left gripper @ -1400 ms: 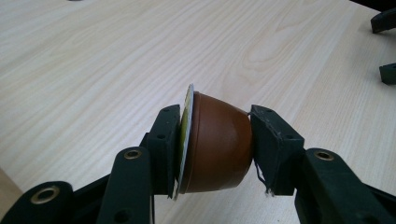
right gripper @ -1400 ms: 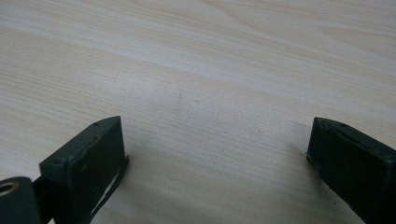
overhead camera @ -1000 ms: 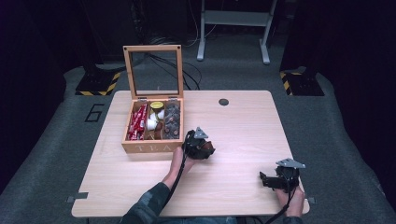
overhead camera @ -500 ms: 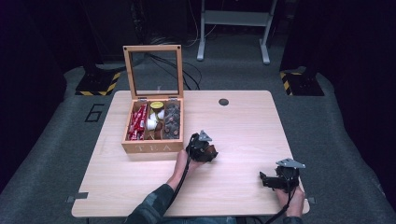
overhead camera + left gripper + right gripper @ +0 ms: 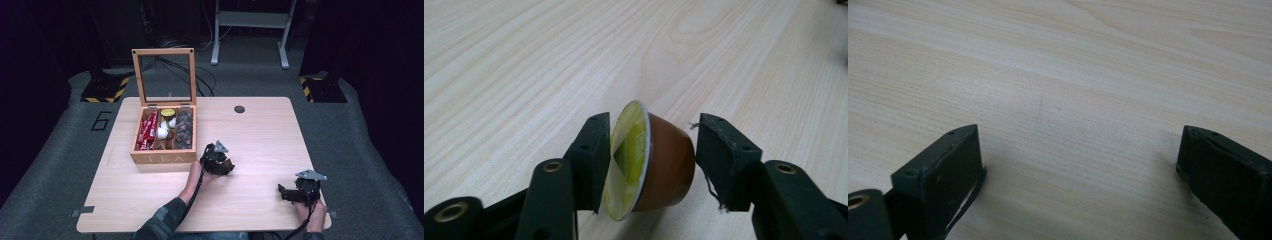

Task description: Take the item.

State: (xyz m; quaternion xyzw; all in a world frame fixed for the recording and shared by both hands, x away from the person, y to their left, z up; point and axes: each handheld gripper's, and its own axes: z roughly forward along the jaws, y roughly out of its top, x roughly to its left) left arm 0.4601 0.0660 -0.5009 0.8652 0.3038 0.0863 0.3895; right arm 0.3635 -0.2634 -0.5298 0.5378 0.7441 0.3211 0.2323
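A brown coffee capsule (image 5: 664,160) with a yellow-green foil lid lies sideways between my left gripper's jaws. My left gripper (image 5: 651,145) is shut on it, one jaw flat against the foil, the other at the capsule's base, just above the wooden table (image 5: 524,60). In the high view the left gripper (image 5: 220,161) hovers a little right of the tea box's front corner. My right gripper (image 5: 283,193) rests low near the table's front right edge, pointing left. In its own view the right gripper (image 5: 1080,150) stands wide open over bare wood.
A wooden box marked TEA (image 5: 162,158) sits at the table's left with its glass lid (image 5: 163,75) upright. Inside are red sachets (image 5: 147,131), white pods (image 5: 162,131) and dark capsules (image 5: 184,130). A black cable hole (image 5: 239,109) lies near the far edge.
My left gripper has moved to the right, away from the tea box's front corner, with the capsule in it. The right gripper has stayed put.
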